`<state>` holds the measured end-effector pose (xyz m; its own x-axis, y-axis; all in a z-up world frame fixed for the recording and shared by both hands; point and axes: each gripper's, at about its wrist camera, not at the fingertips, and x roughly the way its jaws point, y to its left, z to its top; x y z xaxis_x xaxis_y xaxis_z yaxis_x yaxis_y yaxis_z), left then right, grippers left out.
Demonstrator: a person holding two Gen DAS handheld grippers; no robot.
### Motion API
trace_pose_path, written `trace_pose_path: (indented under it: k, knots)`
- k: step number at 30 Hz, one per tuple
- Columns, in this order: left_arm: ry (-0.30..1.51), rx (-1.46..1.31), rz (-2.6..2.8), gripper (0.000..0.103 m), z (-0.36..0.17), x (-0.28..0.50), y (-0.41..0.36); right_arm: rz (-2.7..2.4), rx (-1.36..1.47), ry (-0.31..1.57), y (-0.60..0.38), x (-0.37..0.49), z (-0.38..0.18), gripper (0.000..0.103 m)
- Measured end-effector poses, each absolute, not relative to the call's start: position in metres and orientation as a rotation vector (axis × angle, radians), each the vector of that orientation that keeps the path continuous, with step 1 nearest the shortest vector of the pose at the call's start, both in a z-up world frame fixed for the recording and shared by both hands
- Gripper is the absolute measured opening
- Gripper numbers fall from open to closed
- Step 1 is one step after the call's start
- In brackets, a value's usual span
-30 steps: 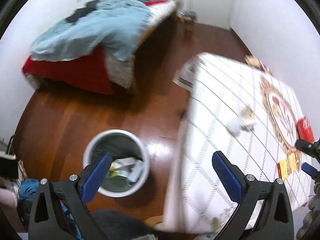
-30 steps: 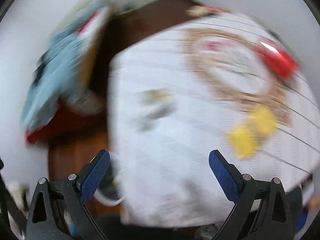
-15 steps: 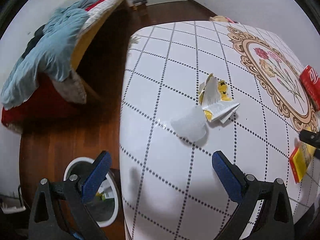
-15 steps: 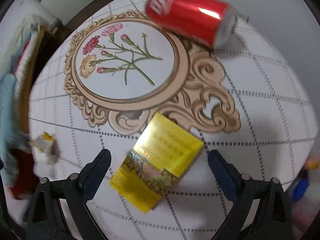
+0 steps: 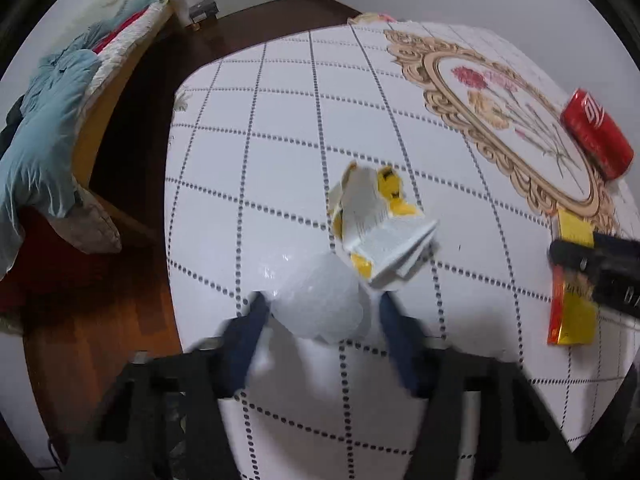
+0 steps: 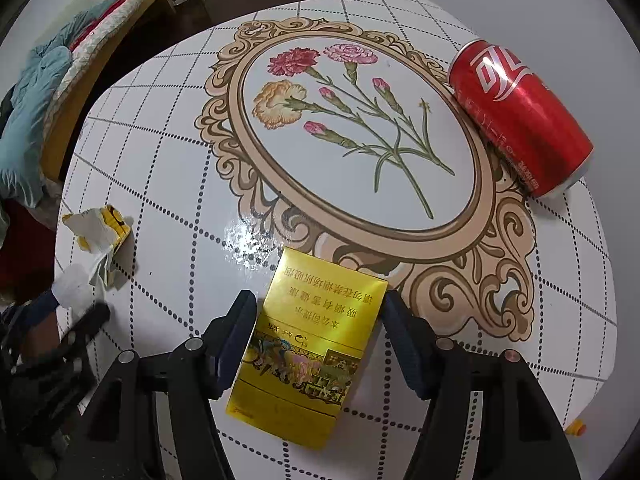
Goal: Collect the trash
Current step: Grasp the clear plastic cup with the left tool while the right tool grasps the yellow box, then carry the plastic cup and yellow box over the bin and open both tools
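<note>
In the left wrist view my left gripper (image 5: 322, 314) has its blue fingers close on both sides of a crumpled white wad (image 5: 320, 306) on the table; contact is blurred. A torn white and yellow wrapper (image 5: 380, 224) lies just beyond it. In the right wrist view my right gripper (image 6: 318, 320) straddles a yellow cigarette box (image 6: 312, 336), fingers near its edges with small gaps. A red can (image 6: 520, 116) lies on its side at the far right. The box (image 5: 572, 312) and can (image 5: 596, 132) also show in the left wrist view.
The white tablecloth (image 6: 168, 168) has a dotted grid and a floral medallion (image 6: 356, 140). A bed with a blue blanket (image 5: 44, 132) stands at the left across dark wood floor (image 5: 100, 312). The table edge drops off at the left.
Both grippers have moved in over the table and narrowed. The left has come from over the bin to the white wad; the right has closed in around the yellow box.
</note>
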<state>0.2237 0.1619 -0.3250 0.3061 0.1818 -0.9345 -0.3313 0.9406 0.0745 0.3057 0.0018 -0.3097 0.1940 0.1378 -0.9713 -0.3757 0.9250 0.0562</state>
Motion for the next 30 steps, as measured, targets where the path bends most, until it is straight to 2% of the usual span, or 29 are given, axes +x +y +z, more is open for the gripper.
trace_pose_path:
  k: [8, 15, 30]
  knots:
    - [1.205, -0.171, 0.419, 0.039, -0.323, 0.209, 0.159, 0.354, -0.267, 1.314, 0.013, 0.304, -0.312, 0.066]
    - [1.149, -0.198, 0.500, 0.039, -0.307, 0.186, 0.153, 0.403, -0.198, 1.316, -0.004, 0.296, -0.305, 0.064]
    - [0.933, -0.284, 0.608, 0.039, -0.214, 0.111, 0.163, 0.620, -0.141, 1.146, -0.002, 0.237, -0.209, 0.063]
